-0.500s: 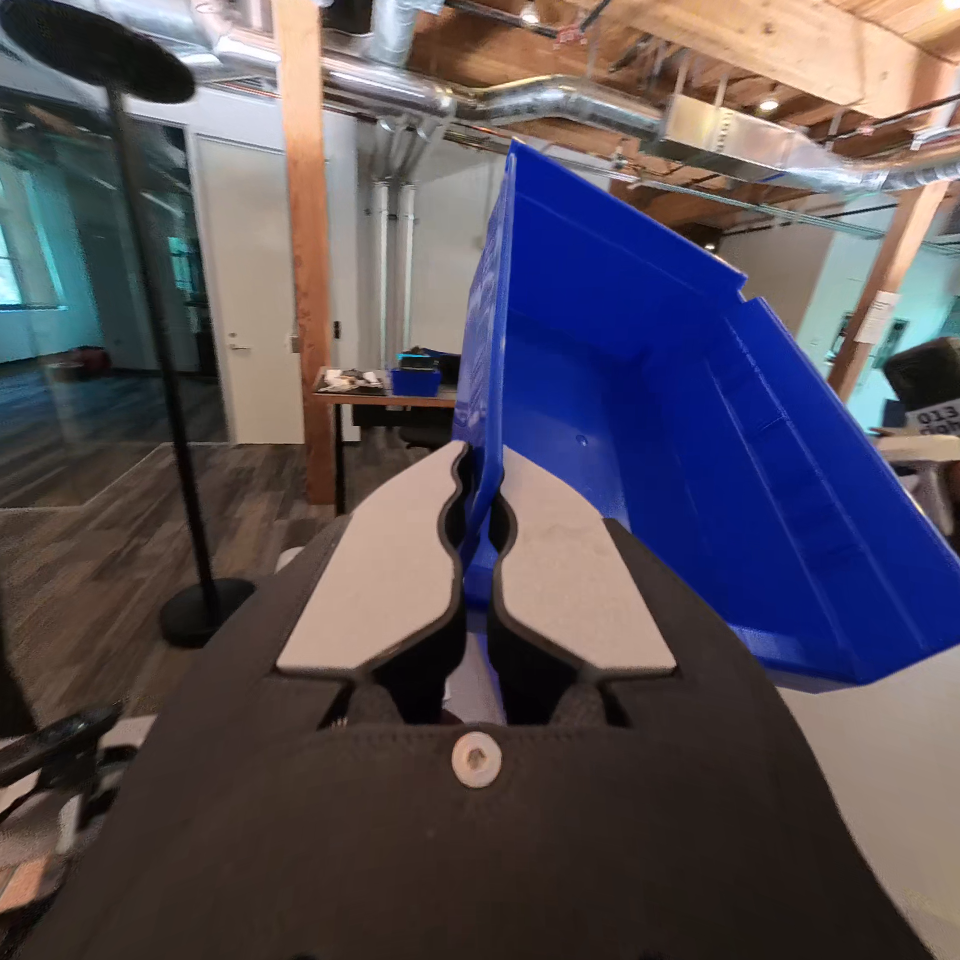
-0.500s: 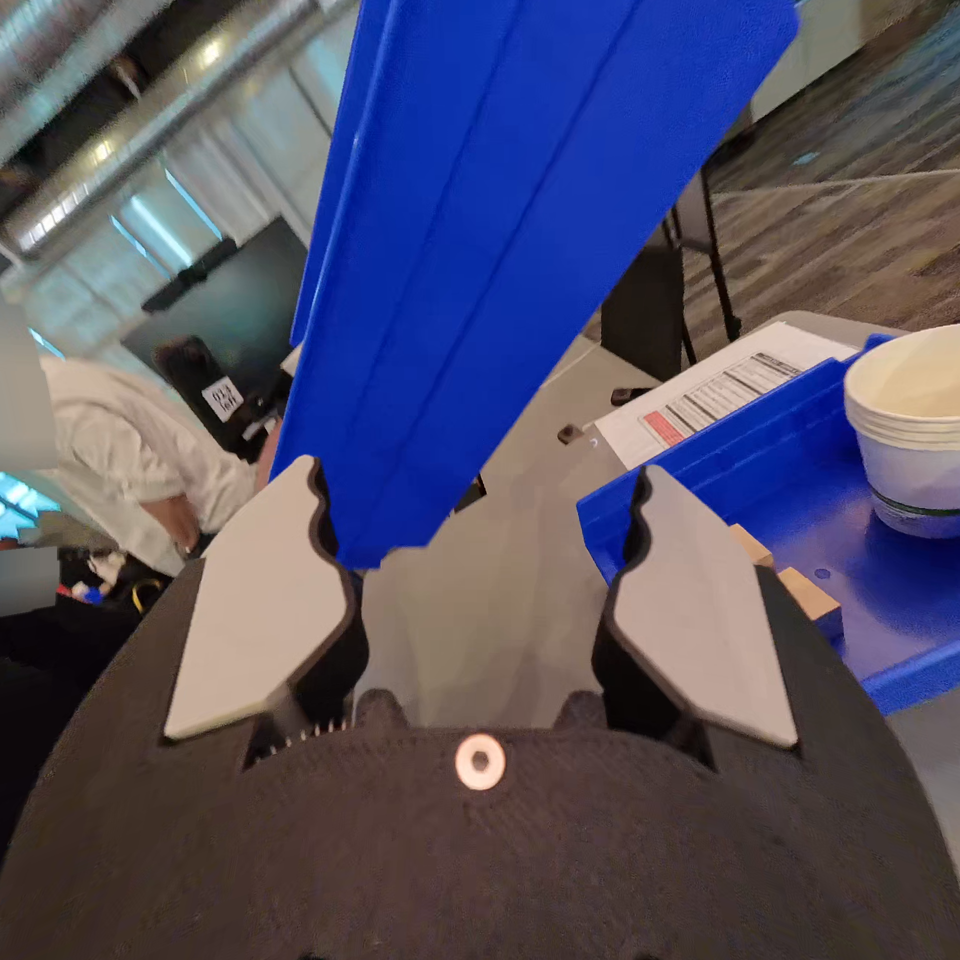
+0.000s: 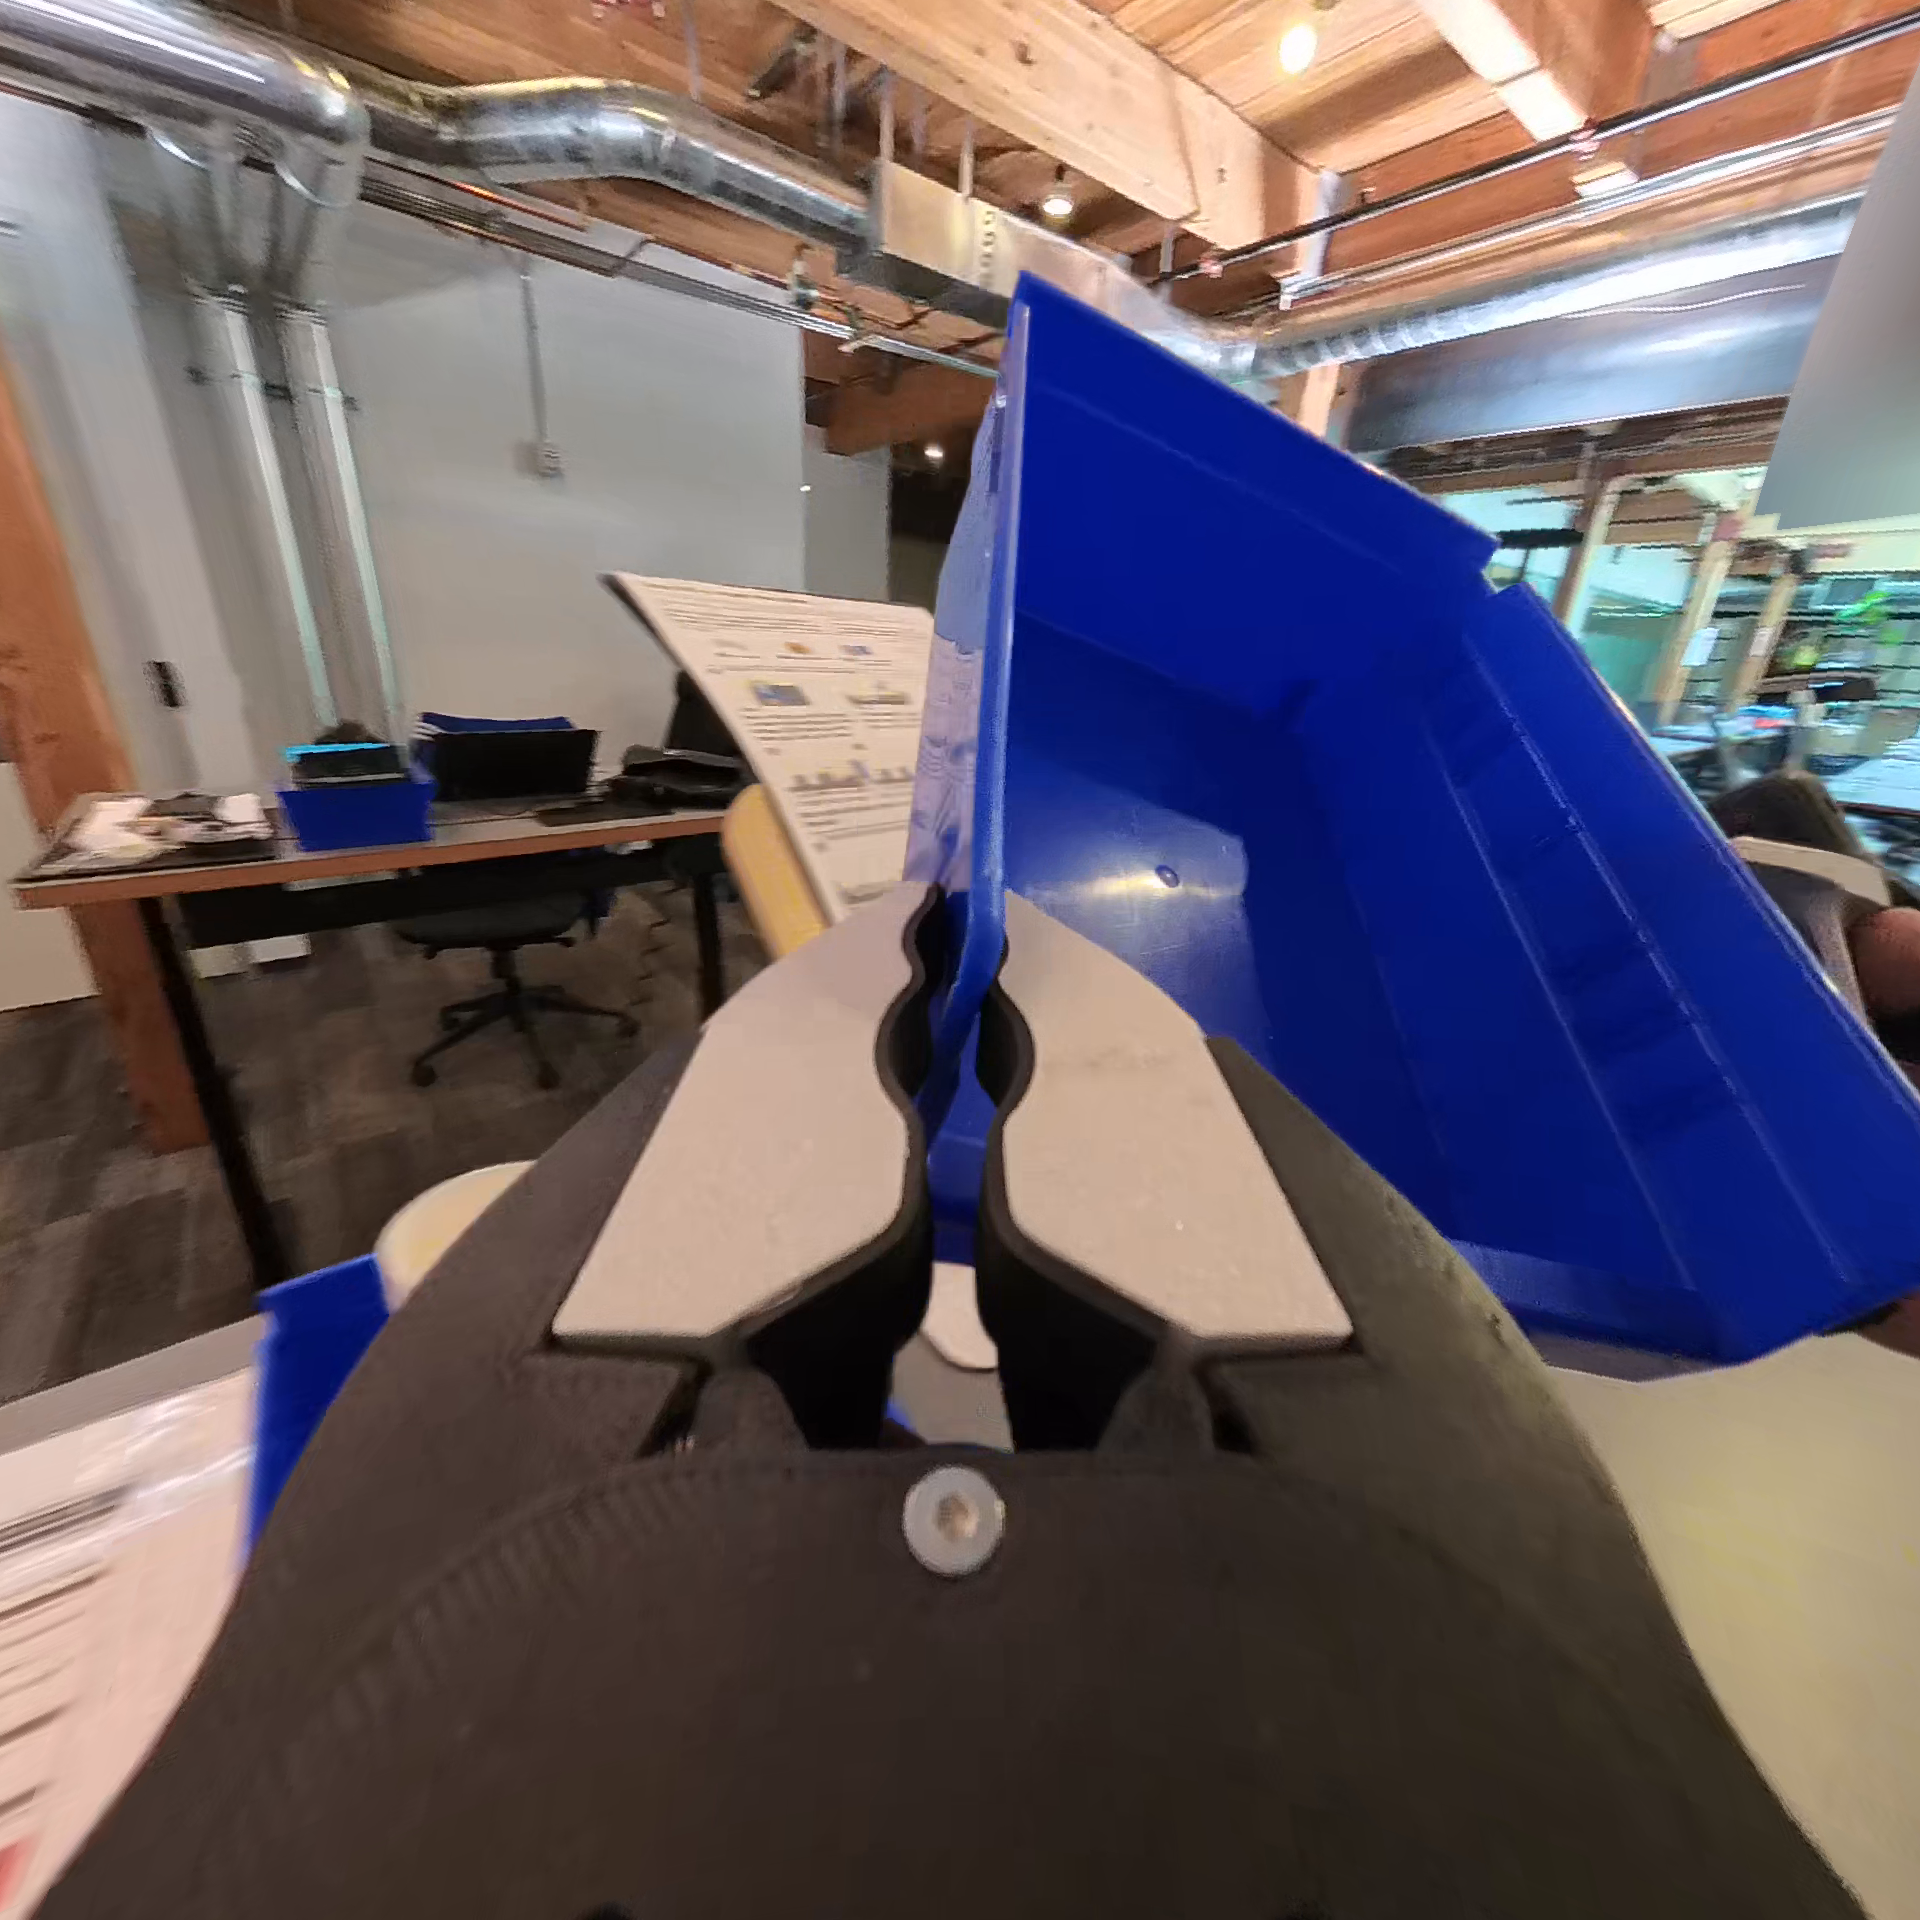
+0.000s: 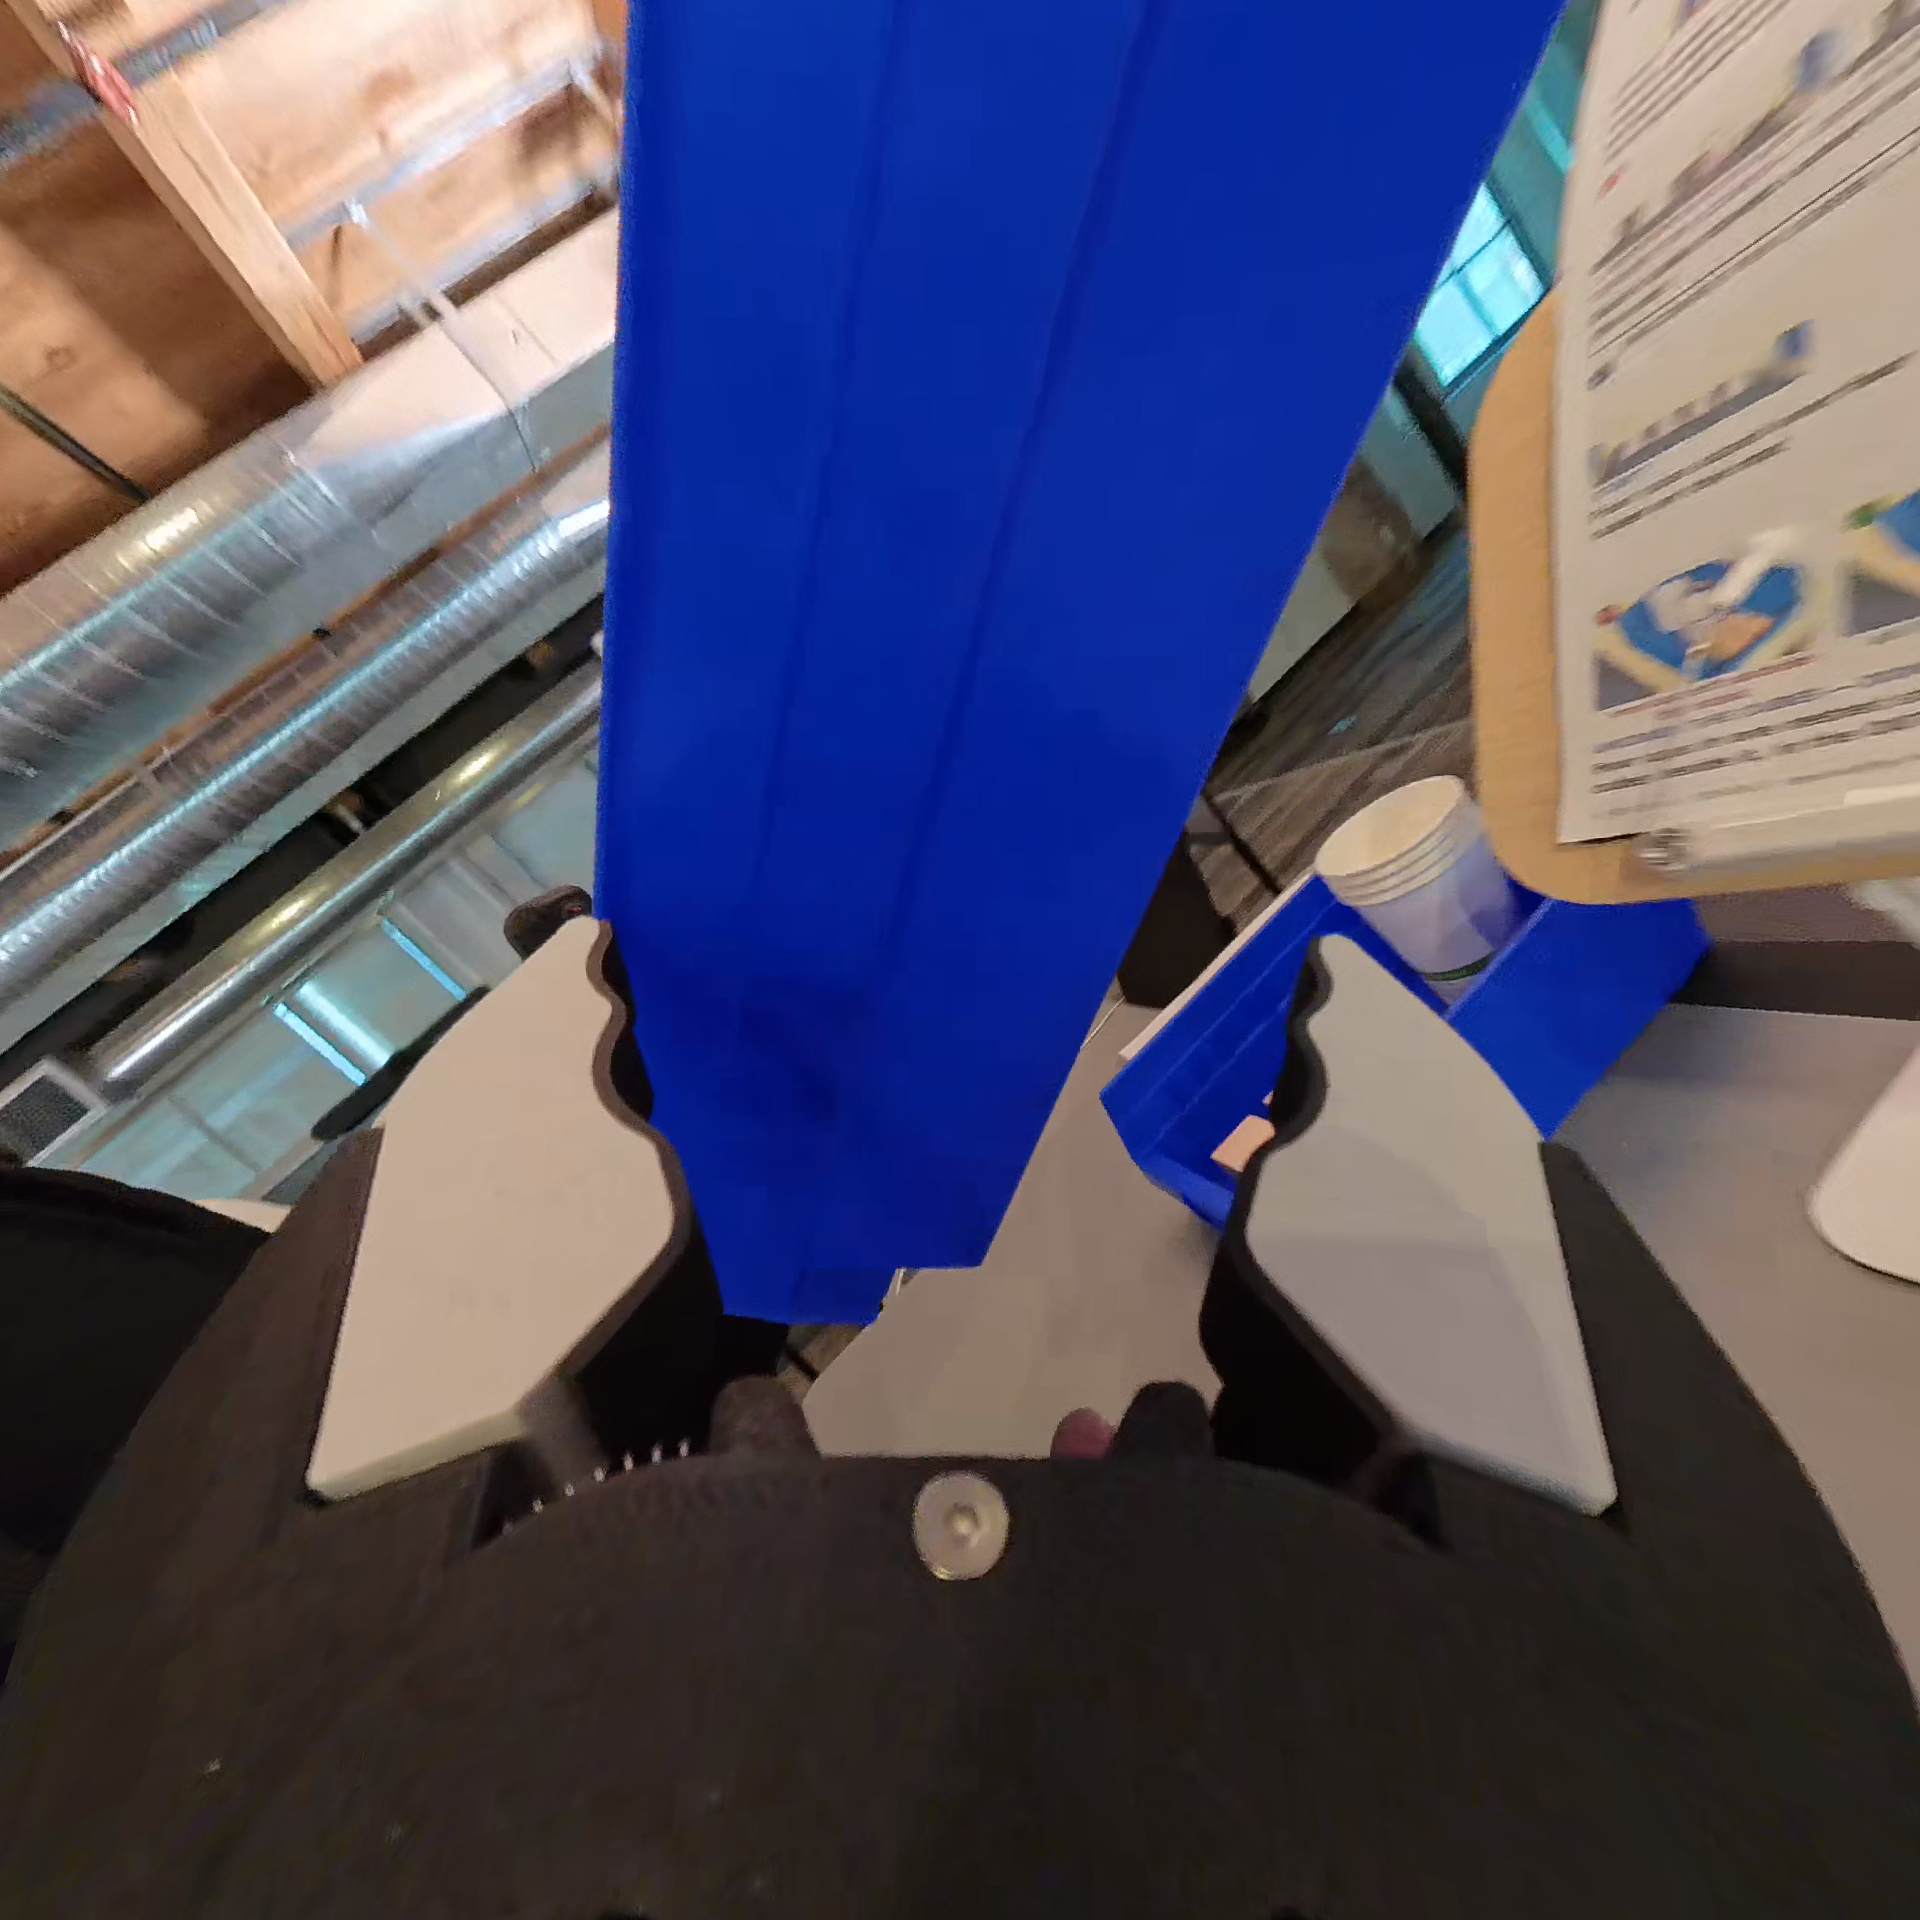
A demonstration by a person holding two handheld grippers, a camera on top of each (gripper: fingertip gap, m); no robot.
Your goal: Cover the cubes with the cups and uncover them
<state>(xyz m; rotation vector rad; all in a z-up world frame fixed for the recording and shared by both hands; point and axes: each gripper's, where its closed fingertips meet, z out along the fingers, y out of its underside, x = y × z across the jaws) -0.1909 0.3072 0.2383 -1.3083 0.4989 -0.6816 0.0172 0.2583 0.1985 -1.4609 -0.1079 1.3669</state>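
My left gripper (image 3: 971,914) is shut on the side wall of an empty blue bin (image 3: 1351,883) and holds it tilted up in the air. In the right wrist view the same bin's outer side (image 4: 987,520) runs between the fingers of my open right gripper (image 4: 956,945), close against the left finger. A second blue bin (image 4: 1558,997) sits on the grey table and holds a stack of white paper cups (image 4: 1413,883) and a wooden cube (image 4: 1242,1148). A cup rim (image 3: 457,1216) and that bin's corner (image 3: 312,1351) show low left in the left wrist view.
A clipboard with a printed sheet (image 4: 1714,520) stands upright behind the cup bin; it also shows in the left wrist view (image 3: 821,727). A white object (image 4: 1870,1174) stands on the grey table (image 4: 1714,1091) at the right. A printed sheet (image 3: 94,1558) lies at the near left.
Both grippers have swung round with the held bin; the clipboard has come into both views. The cup bin now sits farther off in the right view. Left stays shut, right stays open.
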